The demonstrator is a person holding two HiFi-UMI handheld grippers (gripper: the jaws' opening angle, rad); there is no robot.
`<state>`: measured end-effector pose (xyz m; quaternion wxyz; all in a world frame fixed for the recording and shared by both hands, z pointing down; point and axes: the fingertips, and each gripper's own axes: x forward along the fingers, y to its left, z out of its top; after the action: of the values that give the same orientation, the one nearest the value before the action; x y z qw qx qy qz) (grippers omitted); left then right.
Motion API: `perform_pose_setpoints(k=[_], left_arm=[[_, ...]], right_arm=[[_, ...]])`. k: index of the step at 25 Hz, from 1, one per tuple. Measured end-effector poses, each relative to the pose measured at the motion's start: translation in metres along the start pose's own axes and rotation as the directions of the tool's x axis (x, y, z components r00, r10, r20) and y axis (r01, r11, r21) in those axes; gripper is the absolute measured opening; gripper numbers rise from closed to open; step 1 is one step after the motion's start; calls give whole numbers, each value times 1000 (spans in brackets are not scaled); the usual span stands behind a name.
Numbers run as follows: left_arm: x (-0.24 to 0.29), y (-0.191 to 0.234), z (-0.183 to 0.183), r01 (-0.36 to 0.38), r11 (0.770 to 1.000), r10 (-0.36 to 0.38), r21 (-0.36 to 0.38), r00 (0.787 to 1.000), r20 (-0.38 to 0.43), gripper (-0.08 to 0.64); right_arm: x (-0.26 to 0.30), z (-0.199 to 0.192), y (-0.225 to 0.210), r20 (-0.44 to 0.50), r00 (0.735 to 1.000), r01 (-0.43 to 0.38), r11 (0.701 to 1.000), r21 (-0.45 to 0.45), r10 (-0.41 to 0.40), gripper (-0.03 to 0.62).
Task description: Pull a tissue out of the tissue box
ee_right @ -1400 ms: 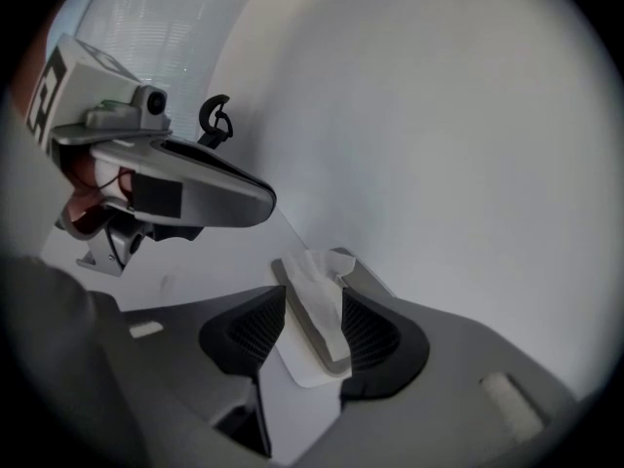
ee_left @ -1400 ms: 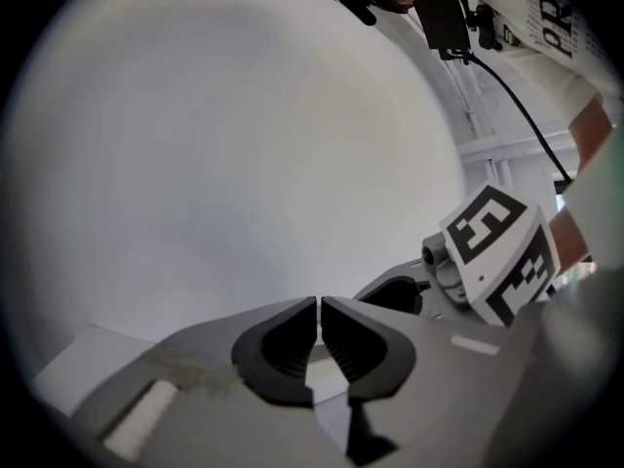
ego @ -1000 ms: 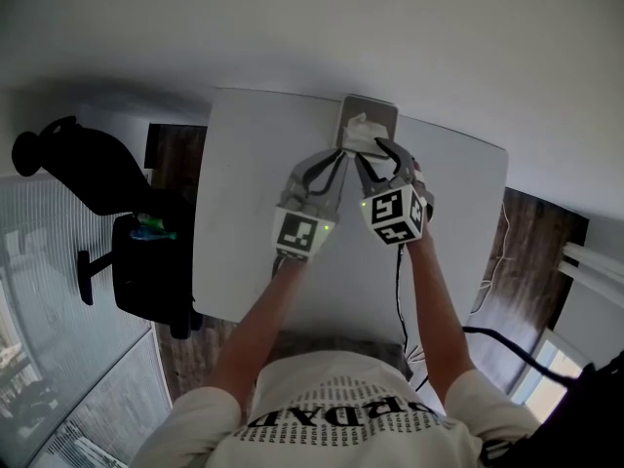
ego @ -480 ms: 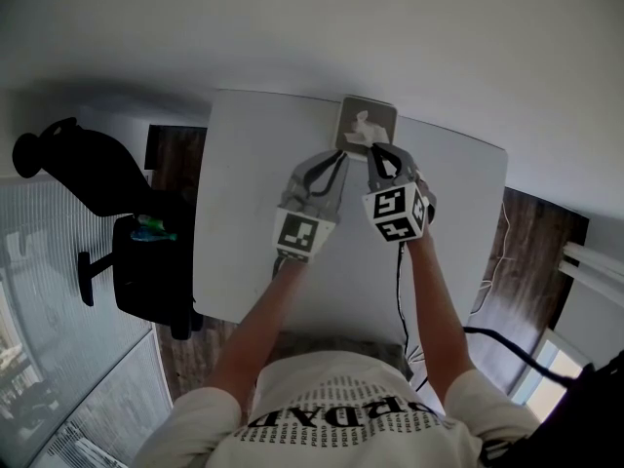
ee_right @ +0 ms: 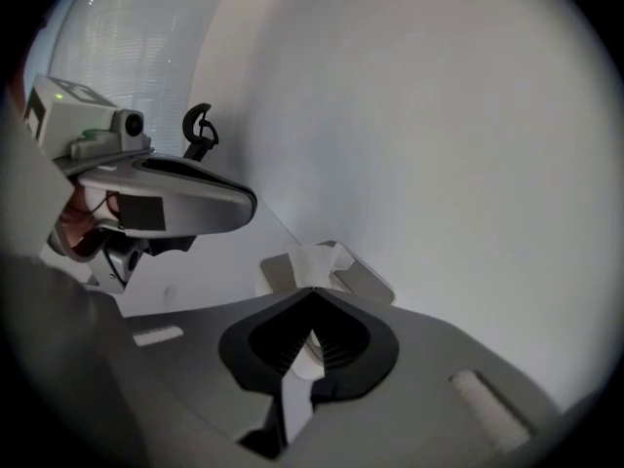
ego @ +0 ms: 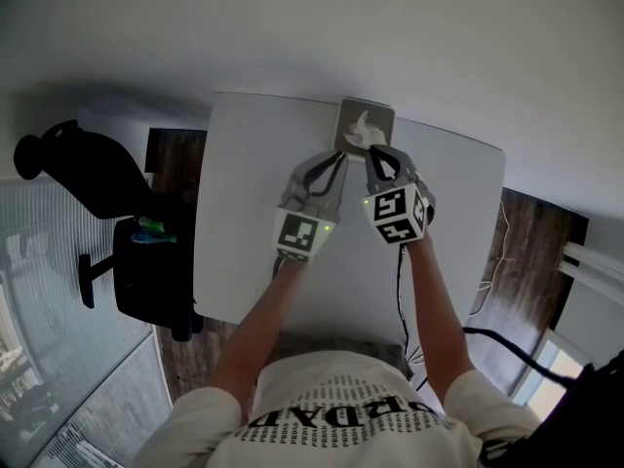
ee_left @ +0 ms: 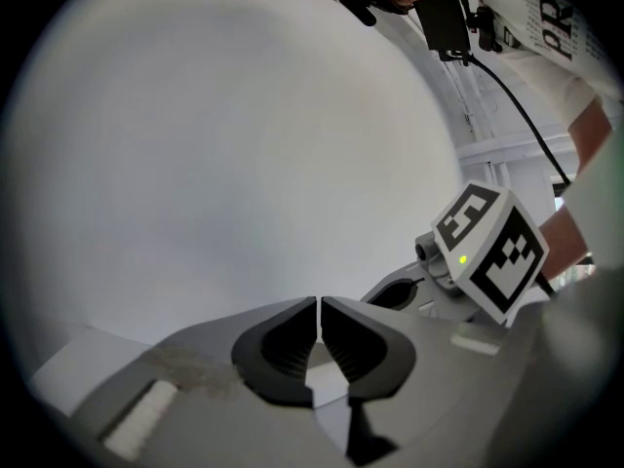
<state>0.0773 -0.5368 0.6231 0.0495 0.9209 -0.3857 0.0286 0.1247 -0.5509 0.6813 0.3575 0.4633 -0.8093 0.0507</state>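
Two grippers are in view. The right gripper [ee_right: 312,293] has just been closing its jaws, and they now pinch the one tissue [ee_right: 317,261] that sticks up from the box, with white paper showing between the pads. The left gripper [ee_left: 319,300] has its jaws together with nothing between them, and it is aimed at the bare wall.

In the head view the right gripper [ego: 375,152] is at the near edge of the single tissue box [ego: 382,115]. The tissue [ego: 366,125] stands as a small white peak in the middle of the box top. The left gripper [ego: 337,160] lies just beside the right one, and its tip is near the box's near left corner.

The box sits at the far edge of one white table [ego: 253,213], close to the wall. Both bare forearms reach forward from the body side by side. The right gripper tilts down toward the box and the left one is held level. One black cable [ego: 398,271] runs along the table under the right forearm. One black chair [ego: 78,169] stands to the left of the table.
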Motion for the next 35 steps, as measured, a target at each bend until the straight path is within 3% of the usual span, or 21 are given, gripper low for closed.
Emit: perform_pose_setpoints(k=[5, 11, 17, 23, 35], left_arm=[[-1, -2, 13, 0, 1000, 0, 9, 999, 33, 6], [-6, -8, 15, 10, 1000, -10, 7, 1000, -11, 6], [-8, -15, 36, 16, 999, -17, 37, 999, 28, 6], [-19, -28, 43, 32, 998, -30, 46, 999, -26, 6], [-45, -56, 80, 29, 998, -27, 62, 999, -31, 6]], right_arm=[[-9, 9, -3, 10, 1000, 9, 1000, 8, -9, 9], [-24, 19, -8, 25, 999, 22, 1000, 20, -22, 9], [-45, 30, -10, 45, 998, 31, 999, 38, -32, 9], [-74, 44, -7, 70, 997, 34, 998, 56, -37, 9], [-146, 75, 5, 129, 990, 47, 992, 115, -62, 9]])
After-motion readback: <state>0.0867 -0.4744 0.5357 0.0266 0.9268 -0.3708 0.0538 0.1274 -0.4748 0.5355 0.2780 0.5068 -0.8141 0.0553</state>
